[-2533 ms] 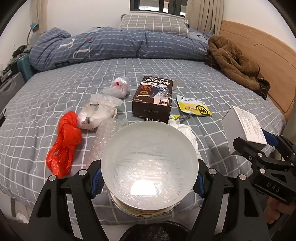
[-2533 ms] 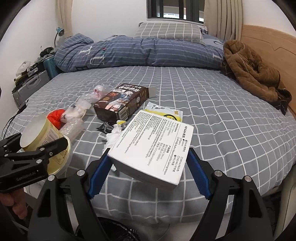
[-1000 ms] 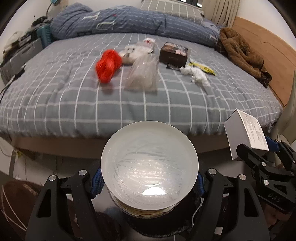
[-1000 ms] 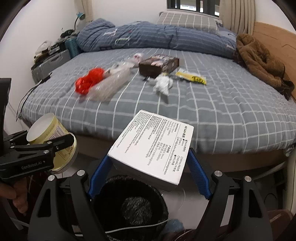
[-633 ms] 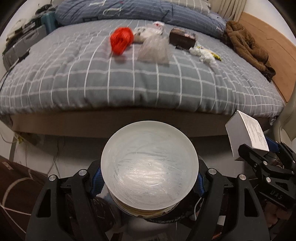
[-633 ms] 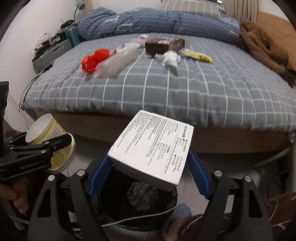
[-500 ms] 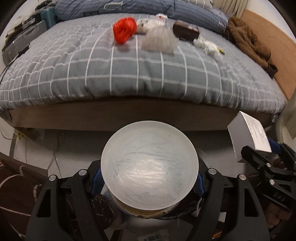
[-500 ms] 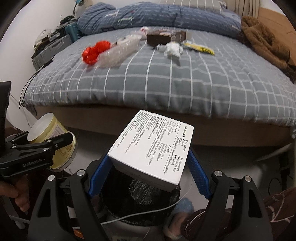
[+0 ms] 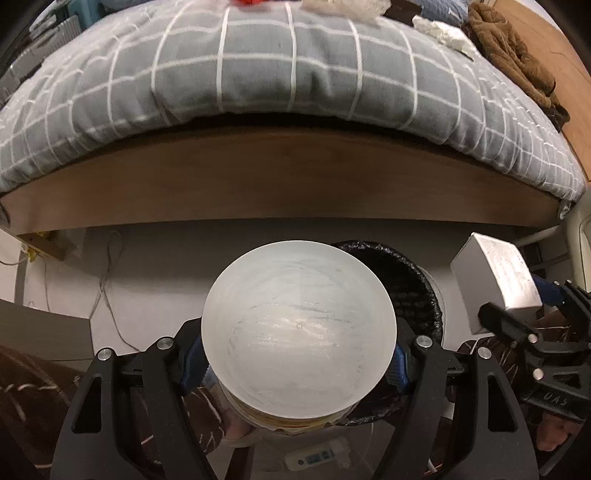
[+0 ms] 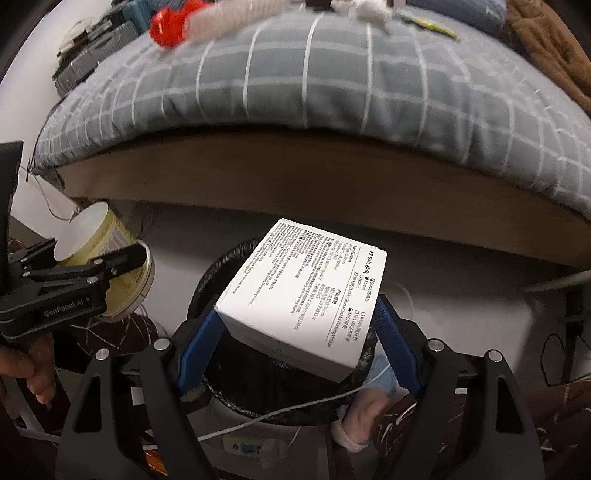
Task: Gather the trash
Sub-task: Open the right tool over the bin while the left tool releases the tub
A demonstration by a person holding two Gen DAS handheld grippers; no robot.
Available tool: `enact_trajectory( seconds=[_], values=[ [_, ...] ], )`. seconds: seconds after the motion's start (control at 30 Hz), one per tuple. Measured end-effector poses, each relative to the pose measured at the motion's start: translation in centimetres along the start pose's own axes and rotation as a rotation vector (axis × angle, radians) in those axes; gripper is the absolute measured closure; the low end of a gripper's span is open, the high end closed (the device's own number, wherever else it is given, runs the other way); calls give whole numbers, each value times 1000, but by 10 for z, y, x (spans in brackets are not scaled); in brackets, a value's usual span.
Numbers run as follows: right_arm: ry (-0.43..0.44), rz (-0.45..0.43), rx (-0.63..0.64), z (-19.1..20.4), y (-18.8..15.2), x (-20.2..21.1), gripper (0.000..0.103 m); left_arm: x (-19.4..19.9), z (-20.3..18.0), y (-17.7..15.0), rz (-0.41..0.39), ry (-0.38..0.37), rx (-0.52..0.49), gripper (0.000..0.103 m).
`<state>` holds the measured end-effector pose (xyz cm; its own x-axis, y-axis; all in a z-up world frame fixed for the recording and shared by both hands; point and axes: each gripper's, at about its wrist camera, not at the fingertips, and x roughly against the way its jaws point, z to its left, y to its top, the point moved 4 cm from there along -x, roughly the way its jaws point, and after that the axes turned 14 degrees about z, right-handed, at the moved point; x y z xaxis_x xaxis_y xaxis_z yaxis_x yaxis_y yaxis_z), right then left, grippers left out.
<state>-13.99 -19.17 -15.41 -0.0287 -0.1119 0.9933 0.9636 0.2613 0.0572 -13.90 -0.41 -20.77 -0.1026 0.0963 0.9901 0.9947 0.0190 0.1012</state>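
Observation:
My left gripper [image 9: 299, 363] is shut on a round yellow tub with a white lid [image 9: 299, 326], which also shows in the right wrist view [image 10: 107, 266]. It hangs just left of a black-lined trash bin [image 9: 413, 288]. My right gripper [image 10: 299, 332] is shut on a white printed box [image 10: 303, 291], held over the mouth of the bin [image 10: 218, 387]. The box shows at the right of the left wrist view [image 9: 495, 280]. More trash lies on the bed: a red bag [image 10: 170, 22], clear plastic wrap [image 10: 229, 14] and white tissue [image 9: 439, 31].
The bed with a grey checked cover [image 9: 258, 74] and a wooden side board [image 9: 280, 181] stands just beyond the bin. A brown jacket [image 9: 517, 59] lies at its right. Cables [image 9: 107, 277] run on the floor at left. A white cord [image 10: 295, 410] crosses the bin rim.
Both grippers have drawn back from the bed and dropped down below its edge. The bin now lies under the box and beside the tub. Both grips are unchanged.

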Motion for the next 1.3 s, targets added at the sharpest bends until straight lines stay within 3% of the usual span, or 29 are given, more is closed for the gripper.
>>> enact_trajectory(
  seconds=[0.37, 0.53, 0.67, 1.0, 1.3],
  values=[
    [22, 161, -5, 1, -4, -48, 26, -34, 18, -10, 65, -7, 21, 30],
    [30, 192, -10, 8, -4, -56, 26, -40, 29, -17, 77, -15, 41, 30],
    [9, 185, -46, 7, 1, -58, 11, -44, 26, -18, 99, -18, 37, 30],
    [-48, 133, -100, -26, 0, -51, 8, -58, -4, -12, 124, -29, -10, 30],
    [-122, 69, -164, -63, -12, -37, 8, -71, -53, -1, 144, -29, -91, 30]
  ],
)
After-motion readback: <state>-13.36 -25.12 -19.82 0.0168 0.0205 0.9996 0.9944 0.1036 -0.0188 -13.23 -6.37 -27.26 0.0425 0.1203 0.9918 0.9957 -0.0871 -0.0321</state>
